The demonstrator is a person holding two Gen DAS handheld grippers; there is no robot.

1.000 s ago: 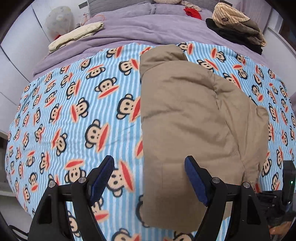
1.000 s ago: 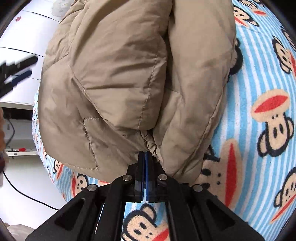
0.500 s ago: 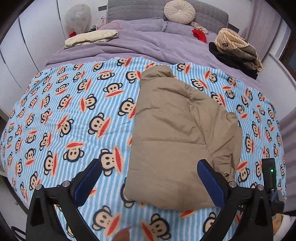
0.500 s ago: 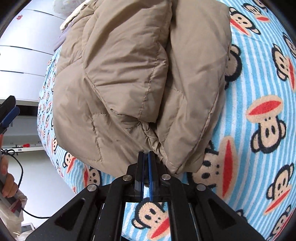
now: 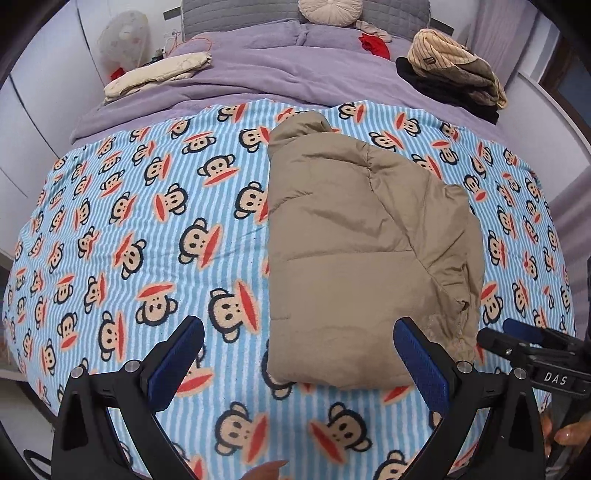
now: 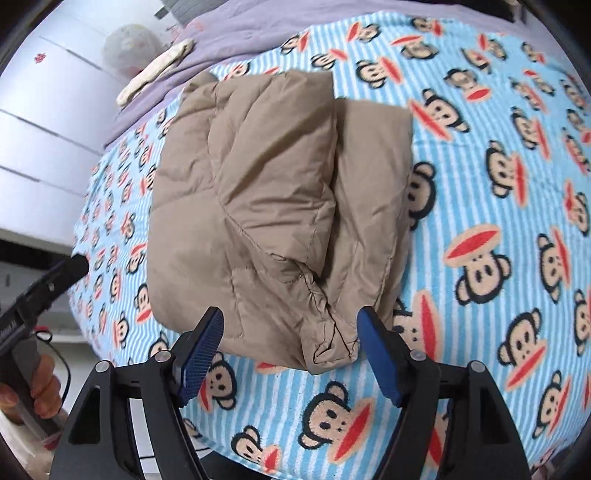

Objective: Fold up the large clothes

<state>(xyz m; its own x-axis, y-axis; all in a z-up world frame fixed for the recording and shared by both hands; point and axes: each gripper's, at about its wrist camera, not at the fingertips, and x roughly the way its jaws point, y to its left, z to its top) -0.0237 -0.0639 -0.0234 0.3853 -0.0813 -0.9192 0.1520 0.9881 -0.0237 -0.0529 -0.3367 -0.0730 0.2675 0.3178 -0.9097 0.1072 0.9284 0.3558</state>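
A tan puffer jacket [image 5: 354, 243] lies folded on a blue striped monkey-print blanket [image 5: 147, 229]; it also shows in the right wrist view [image 6: 266, 206], its sides folded inward. My left gripper [image 5: 299, 354] is open and empty, hovering over the jacket's near left corner. My right gripper [image 6: 290, 339] is open and empty, just in front of the jacket's near hem corner. The right gripper also shows at the lower right of the left wrist view [image 5: 532, 347].
The blanket covers a bed with a purple quilt [image 5: 288, 74]. A cream garment [image 5: 155, 74] lies back left, a pile of dark and striped clothes [image 5: 454, 70] back right, a round cushion [image 5: 328, 9] at the headboard. White cabinets [image 6: 48, 110] stand left.
My right gripper was shut on the jacket's hem; it has opened, let go and drawn back. My left gripper has pulled back and risen, staying open.
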